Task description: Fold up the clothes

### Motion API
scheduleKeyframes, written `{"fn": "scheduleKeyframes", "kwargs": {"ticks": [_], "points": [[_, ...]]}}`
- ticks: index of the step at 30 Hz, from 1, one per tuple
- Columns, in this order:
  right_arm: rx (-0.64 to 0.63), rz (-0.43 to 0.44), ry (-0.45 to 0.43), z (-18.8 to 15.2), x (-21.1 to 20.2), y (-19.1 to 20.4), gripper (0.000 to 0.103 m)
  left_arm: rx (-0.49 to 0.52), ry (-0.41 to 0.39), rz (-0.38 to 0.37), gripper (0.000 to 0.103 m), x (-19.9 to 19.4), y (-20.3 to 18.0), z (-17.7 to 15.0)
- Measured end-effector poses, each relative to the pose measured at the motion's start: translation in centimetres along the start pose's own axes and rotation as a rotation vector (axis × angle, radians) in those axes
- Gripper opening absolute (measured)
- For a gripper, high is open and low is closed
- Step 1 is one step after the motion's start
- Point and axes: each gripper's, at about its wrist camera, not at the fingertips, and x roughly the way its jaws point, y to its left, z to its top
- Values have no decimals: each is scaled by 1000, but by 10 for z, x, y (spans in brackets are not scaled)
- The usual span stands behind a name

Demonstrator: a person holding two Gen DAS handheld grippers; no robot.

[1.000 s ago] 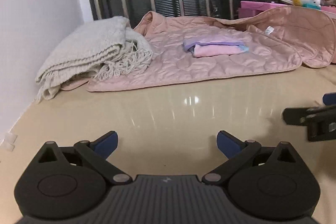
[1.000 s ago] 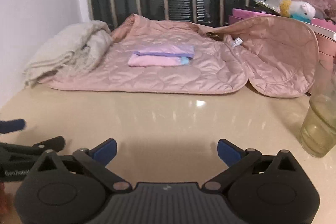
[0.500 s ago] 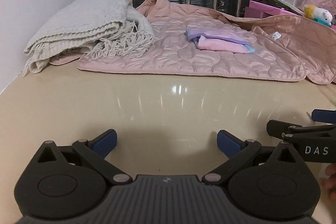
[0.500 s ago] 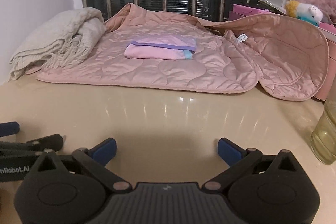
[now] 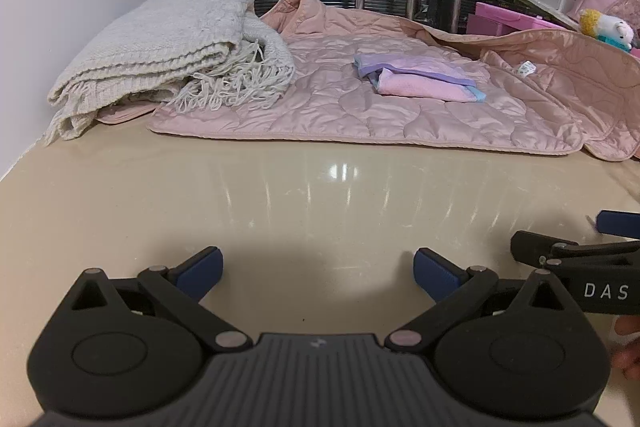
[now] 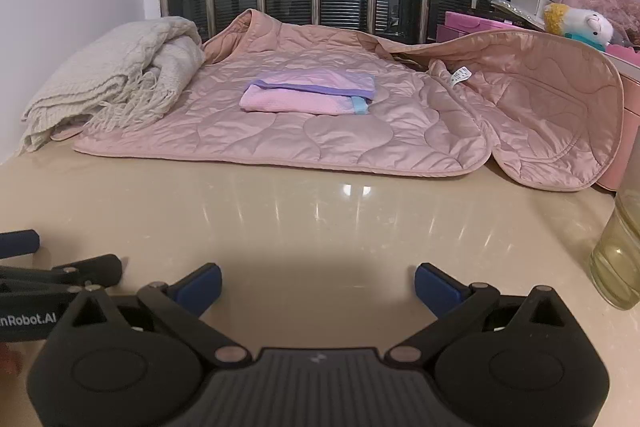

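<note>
At counter's far edge, quilted jacket [image 6: 320, 131] lies flat: soft, light, slippery satin, best pinched at near hem corners. Both hand-held grippers [image 5: 316, 271] [image 6: 318, 281] held wide, empty.

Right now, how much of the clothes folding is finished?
Done: a small pink and purple garment lies folded on the pink quilted jacket. In hand: nothing; the left gripper and right gripper hover over the table, jaws open and empty. Left: the jacket itself, spread out unfolded.
</note>
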Motion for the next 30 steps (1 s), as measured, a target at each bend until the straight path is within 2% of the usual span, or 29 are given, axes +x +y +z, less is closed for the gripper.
{"fn": "scheduleKeyframes", "kwargs": {"ticks": [4,8,30], "points": [[16,-28,-2,0,0,1,103,-3,0,2,102,0,0,0],[5,-7,-2,-1,0,-1,103,-3,-1,-4,103,0,1,0],[6,-7,-3,-3,-4,0,103,-6,0,3,102,-1,1,-1]]}}
